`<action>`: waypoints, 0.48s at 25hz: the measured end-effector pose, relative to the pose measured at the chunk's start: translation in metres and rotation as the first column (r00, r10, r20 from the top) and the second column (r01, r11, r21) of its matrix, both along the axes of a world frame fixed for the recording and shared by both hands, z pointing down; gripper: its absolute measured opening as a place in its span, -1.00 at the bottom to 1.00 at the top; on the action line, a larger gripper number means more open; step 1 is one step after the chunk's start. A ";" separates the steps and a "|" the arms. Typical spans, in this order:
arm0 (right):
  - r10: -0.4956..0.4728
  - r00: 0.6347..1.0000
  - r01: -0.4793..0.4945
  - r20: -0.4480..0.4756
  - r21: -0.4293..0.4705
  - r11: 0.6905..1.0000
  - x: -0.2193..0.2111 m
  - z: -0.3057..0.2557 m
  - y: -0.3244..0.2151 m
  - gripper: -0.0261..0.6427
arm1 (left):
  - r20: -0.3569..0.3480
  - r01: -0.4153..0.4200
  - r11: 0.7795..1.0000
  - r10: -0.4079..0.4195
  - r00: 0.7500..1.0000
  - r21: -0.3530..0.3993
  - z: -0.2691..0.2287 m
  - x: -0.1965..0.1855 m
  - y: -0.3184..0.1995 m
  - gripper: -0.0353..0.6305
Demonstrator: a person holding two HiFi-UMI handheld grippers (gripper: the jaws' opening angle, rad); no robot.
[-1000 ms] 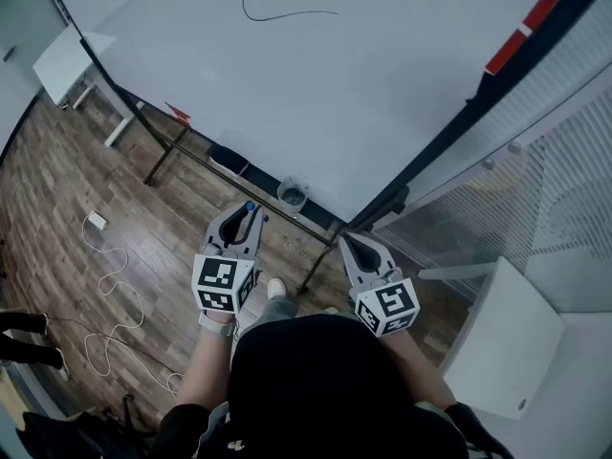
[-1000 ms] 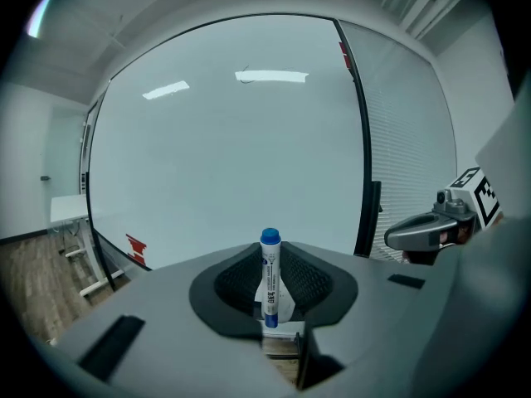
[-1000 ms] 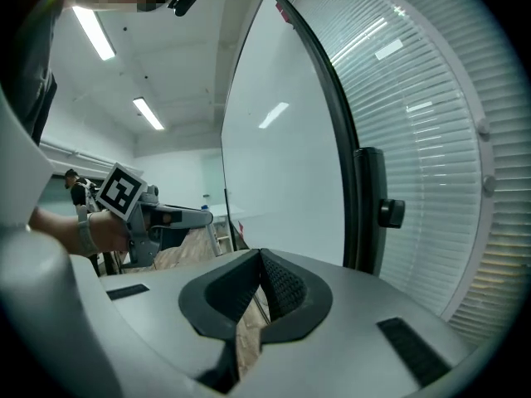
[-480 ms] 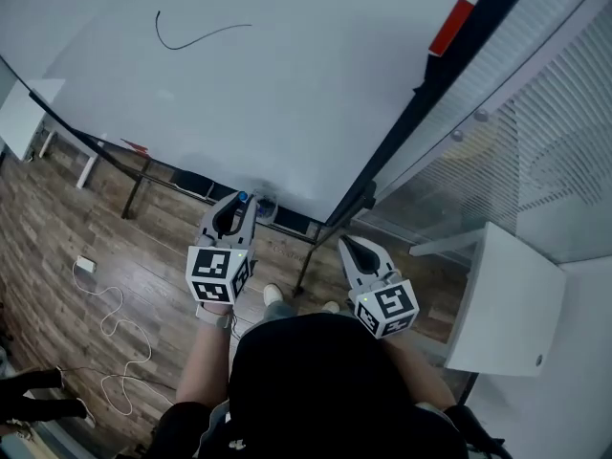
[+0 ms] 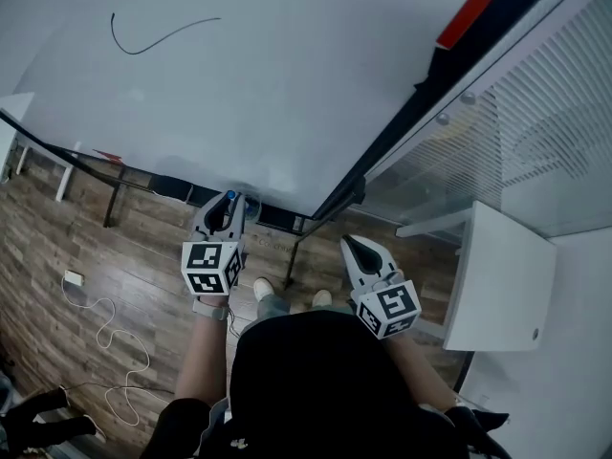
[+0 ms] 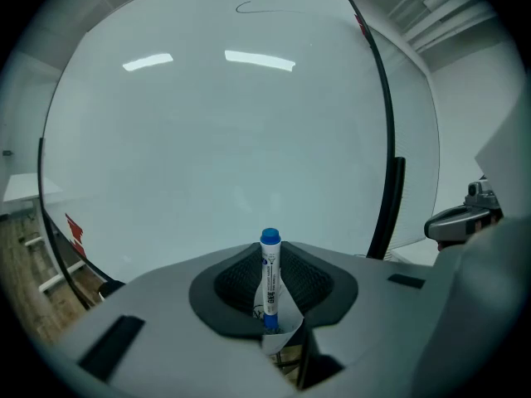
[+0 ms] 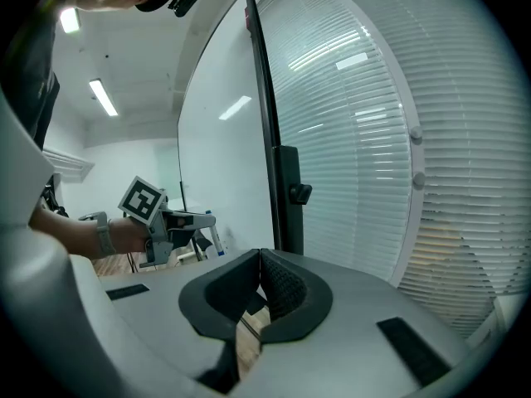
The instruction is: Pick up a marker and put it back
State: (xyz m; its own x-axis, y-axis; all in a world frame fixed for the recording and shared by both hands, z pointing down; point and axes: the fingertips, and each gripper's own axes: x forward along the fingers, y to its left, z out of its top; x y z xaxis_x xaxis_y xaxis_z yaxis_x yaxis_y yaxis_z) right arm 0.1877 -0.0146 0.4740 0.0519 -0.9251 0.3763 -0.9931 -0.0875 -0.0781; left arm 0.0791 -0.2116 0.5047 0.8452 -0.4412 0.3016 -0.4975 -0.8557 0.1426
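Note:
A white marker with a blue cap (image 6: pixel 269 274) stands upright between the jaws of my left gripper (image 6: pixel 271 259), which is shut on its barrel. From the head view the left gripper (image 5: pixel 227 216) points at the lower edge of the whiteboard (image 5: pixel 268 84), and the marker's blue cap (image 5: pixel 230 196) shows at its tip. A small clear cup (image 5: pixel 251 206) on the board's ledge sits just right of that tip, partly hidden. My right gripper (image 5: pixel 357 250) hangs to the right, near the board's black frame; its jaws (image 7: pixel 257 259) are shut with nothing between them.
A black line (image 5: pixel 158 34) is drawn high on the board. Red strips (image 5: pixel 467 22) sit on the frame at top right. Window blinds (image 5: pixel 545 113) and a white table (image 5: pixel 502 285) are on the right. A white cable (image 5: pixel 100 328) lies on the wooden floor.
My left gripper has gone forward and down with the marker, so its tip now sits beside the cup on the ledge. The right gripper has shifted only a little.

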 end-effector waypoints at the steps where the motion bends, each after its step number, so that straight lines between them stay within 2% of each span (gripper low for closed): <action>1: 0.003 1.000 -0.003 0.000 -0.004 1.000 0.000 0.001 0.001 -0.83 | 0.001 -0.001 1.000 0.001 1.000 -0.007 0.004 0.001 -0.001 -0.65; 12: 0.037 0.999 -0.037 -0.006 -0.045 0.998 0.002 0.009 0.009 -0.83 | 0.044 -0.033 0.999 0.035 0.998 -0.043 0.043 0.013 -0.005 -0.65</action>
State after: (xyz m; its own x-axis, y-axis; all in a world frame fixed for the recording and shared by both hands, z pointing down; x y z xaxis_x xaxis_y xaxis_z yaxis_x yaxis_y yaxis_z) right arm 0.1898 -0.0055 0.4835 0.0878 -0.9046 0.4170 -0.9895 -0.1275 -0.0681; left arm 0.0919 -0.2163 0.5475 0.8445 -0.3986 0.3577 -0.4752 -0.8656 0.1575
